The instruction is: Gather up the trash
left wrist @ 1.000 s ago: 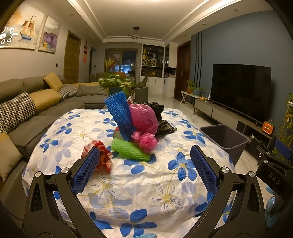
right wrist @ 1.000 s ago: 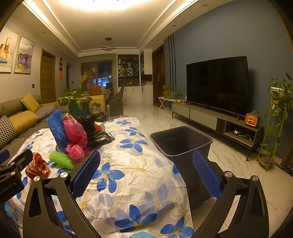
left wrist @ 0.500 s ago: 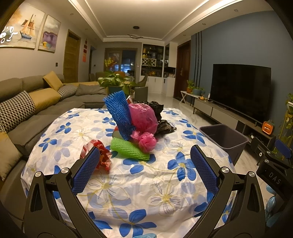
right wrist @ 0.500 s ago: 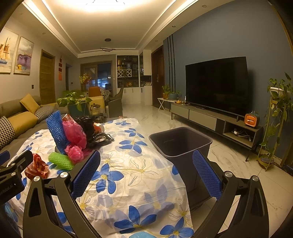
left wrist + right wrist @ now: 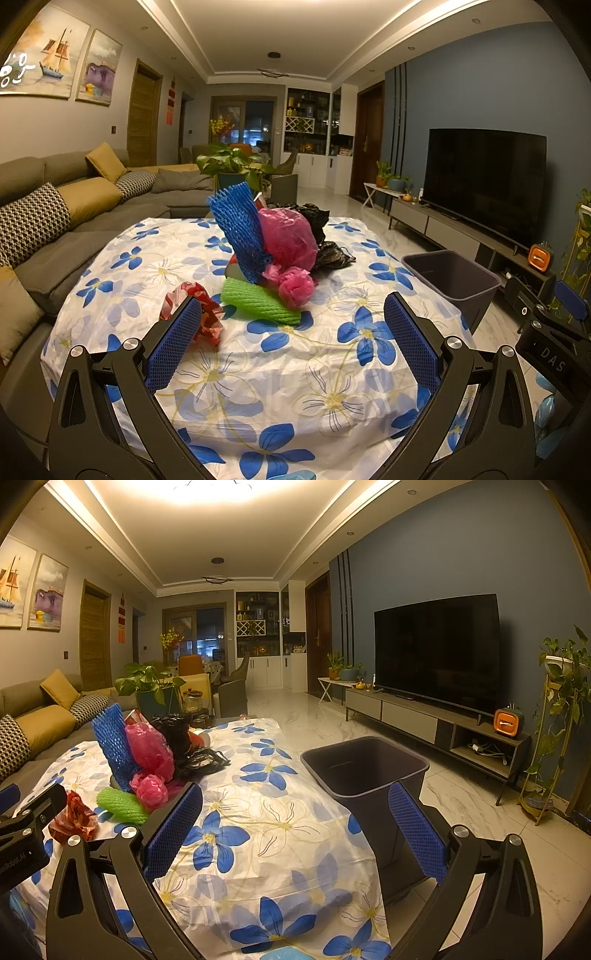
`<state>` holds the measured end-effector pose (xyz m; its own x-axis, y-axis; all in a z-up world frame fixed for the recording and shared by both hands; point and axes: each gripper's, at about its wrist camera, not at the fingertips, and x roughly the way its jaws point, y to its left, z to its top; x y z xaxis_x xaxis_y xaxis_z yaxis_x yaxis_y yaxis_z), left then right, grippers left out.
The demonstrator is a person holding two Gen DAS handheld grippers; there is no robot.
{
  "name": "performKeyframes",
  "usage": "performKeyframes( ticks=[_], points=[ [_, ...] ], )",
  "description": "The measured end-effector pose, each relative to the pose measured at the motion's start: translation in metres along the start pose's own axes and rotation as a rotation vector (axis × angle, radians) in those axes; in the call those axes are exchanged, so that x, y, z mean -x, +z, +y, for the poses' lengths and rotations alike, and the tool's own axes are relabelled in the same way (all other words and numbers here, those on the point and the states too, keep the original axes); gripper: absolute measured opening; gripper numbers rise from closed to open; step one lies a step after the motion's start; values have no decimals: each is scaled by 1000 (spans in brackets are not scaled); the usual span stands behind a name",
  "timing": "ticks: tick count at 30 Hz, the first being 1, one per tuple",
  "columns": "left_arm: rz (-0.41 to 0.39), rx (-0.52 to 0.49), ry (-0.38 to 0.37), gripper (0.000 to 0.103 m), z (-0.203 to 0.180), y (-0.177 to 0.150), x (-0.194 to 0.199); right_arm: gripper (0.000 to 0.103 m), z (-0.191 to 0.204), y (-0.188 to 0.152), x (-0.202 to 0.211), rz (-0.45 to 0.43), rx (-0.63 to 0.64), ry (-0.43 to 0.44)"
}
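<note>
Trash pile [image 5: 273, 254] on table; both grippers [image 5: 291, 332] [image 5: 295, 819] hover level (fingers spread, empty).

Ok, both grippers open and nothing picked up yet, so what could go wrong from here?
1. The blue foam net leans on the pink bag; pulling one may topple the pile.
2. The bin stands beside the table, so light trash could drop short.
3. The left hand-held gripper might snag the loose tablecloth.
</note>
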<state>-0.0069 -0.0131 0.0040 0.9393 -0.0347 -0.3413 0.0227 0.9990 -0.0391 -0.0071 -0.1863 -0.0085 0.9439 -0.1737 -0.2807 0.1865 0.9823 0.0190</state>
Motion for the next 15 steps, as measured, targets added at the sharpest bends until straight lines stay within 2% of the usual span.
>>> performKeyframes(
  ticks=[10,15],
  points=[
    [3,0,-1,98,0,-1,-1,98,-2,2,-3,-5,-5,1],
    [15,3,-4,97,2,-4,-11,98,-1,3,-18,12,-3,6]
  ],
)
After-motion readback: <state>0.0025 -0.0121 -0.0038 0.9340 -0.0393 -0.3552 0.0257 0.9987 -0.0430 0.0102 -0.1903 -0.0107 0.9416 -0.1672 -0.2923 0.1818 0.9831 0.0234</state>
